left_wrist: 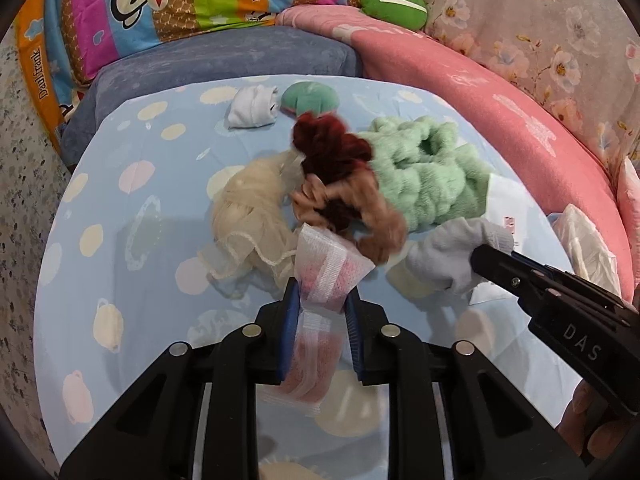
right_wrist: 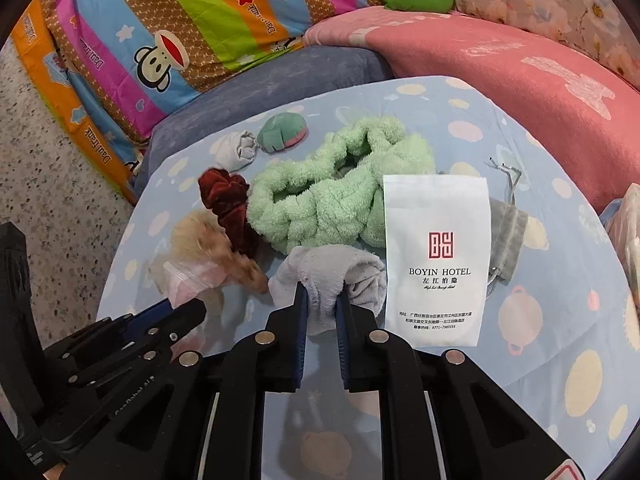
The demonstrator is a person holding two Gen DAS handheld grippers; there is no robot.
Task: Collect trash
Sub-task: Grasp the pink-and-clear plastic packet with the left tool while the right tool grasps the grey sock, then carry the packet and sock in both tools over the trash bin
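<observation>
Left wrist view: the left claw (left_wrist: 322, 300) is clamped on a pink mesh sachet (left_wrist: 326, 268) lengthwise, while the right claw (right_wrist: 322, 300) is clenched on a grey sock (right_wrist: 332, 276), apparently just beside the hotel packet (right_wrist: 436, 260) on the surface (left_wrist: 120, 260).

Knit band (right_wrist: 340, 188) mid-table; hotel bag (right_wrist: 436, 260) right of it, overlapping; sock (right_wrist: 332, 276) in front; 2 rolled bundles (right_wrist: 240, 150) behind, near edge.
</observation>
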